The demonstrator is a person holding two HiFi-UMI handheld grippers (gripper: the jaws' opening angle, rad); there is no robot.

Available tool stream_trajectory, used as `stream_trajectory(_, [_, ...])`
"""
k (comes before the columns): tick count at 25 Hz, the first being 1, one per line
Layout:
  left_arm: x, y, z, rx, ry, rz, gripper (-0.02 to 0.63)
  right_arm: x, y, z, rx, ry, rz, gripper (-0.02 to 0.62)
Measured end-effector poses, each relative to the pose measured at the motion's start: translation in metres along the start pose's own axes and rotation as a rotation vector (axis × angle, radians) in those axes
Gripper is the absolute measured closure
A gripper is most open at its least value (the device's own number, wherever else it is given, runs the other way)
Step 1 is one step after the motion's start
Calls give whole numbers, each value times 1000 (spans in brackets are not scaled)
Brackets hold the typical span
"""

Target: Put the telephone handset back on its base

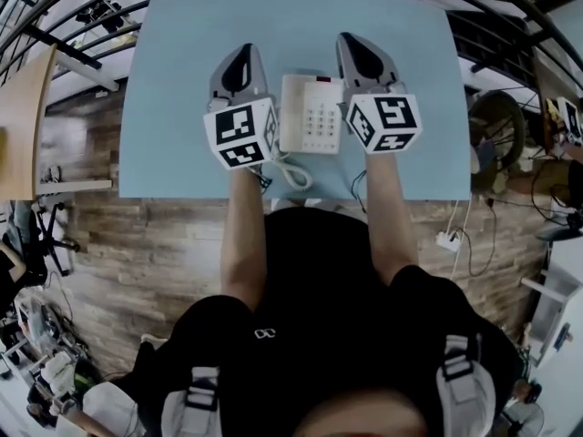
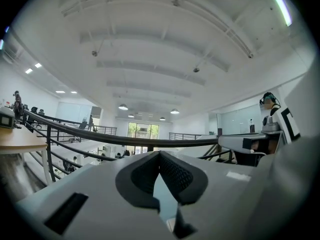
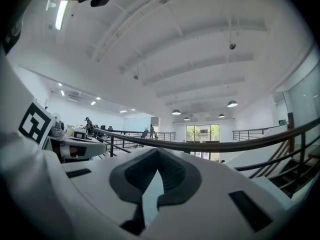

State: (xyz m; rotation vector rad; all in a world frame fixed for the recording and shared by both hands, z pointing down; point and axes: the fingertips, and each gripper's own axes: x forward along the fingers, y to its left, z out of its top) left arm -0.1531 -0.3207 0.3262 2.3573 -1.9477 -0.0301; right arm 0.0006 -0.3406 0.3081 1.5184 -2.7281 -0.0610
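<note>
A white telephone (image 1: 312, 114) sits in the middle of the light blue table (image 1: 182, 98), its keypad on the right half. The handset (image 1: 292, 109) appears to lie along the left side of the base, and its coiled cord (image 1: 293, 169) loops toward the near table edge. My left gripper (image 1: 244, 51) rests just left of the phone. My right gripper (image 1: 352, 39) sits just right of it. In the left gripper view the jaws (image 2: 160, 155) are shut with nothing between them. The right gripper view shows its jaws (image 3: 159, 152) shut and empty too. Neither gripper view shows the phone.
The table's near edge runs just behind the marker cubes. A wooden desk (image 1: 23, 126) stands to the left, and black railings border the back. Cables and a power strip (image 1: 448, 239) lie on the wood floor at the right.
</note>
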Motion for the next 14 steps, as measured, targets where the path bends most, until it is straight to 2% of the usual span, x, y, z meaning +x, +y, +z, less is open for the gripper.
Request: stream_trajectory(14, [11, -7, -11, -38, 25, -40, 607, -1, -8, -8, -8, 30, -7, 601])
